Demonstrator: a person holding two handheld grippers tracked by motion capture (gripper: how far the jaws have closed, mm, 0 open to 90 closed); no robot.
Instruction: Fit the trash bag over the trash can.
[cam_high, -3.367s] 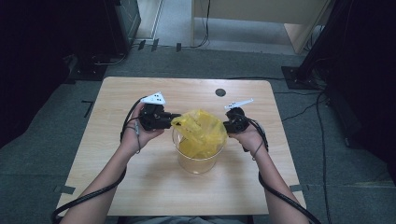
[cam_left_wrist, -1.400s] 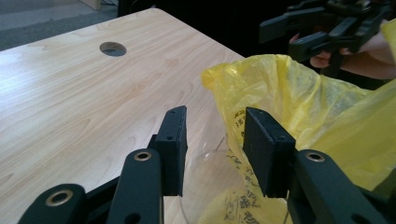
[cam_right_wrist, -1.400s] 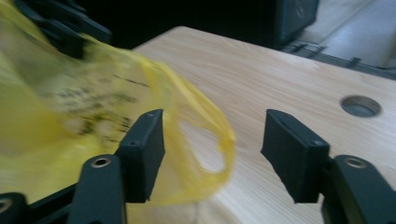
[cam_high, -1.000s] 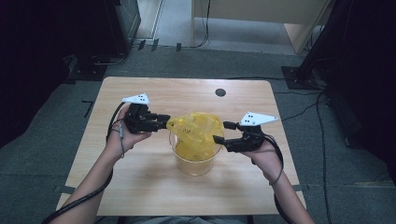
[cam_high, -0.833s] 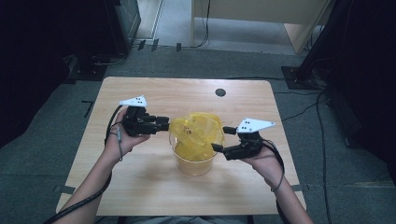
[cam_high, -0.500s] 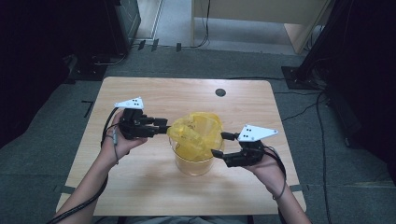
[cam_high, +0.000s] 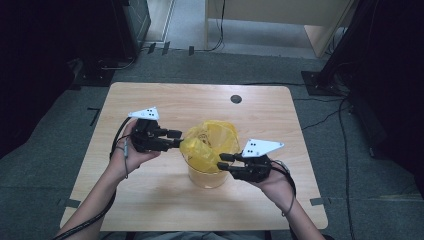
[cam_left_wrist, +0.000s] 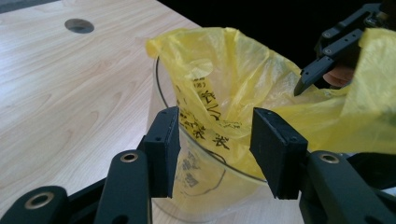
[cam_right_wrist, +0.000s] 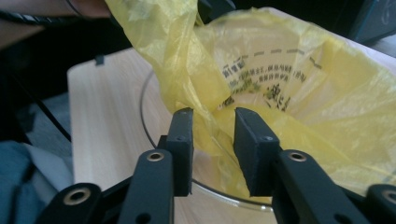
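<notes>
A clear plastic bucket (cam_high: 206, 176) stands mid-table with a yellow bag (cam_high: 210, 142) pushed into it, the bag's top bunched above the rim. My left gripper (cam_high: 179, 139) is at the bag's left edge. In the left gripper view it (cam_left_wrist: 215, 140) stands open, its jaws astride the bucket rim (cam_left_wrist: 201, 142) and the printed bag film (cam_left_wrist: 219, 93). My right gripper (cam_high: 222, 161) is at the bucket's near right side. In the right gripper view it (cam_right_wrist: 212, 140) is open, with a fold of the bag (cam_right_wrist: 261, 88) lying between its pads, not pinched.
The light wooden table (cam_high: 150, 100) has a dark round grommet (cam_high: 236, 99) near its far edge. Grey carpet and dark stands surround the table. Cables trail from both grippers along the forearms.
My right gripper has swung from the bucket's right rim toward its near side and lower. My left gripper has shifted slightly left and nearer. The bag's top has changed shape.
</notes>
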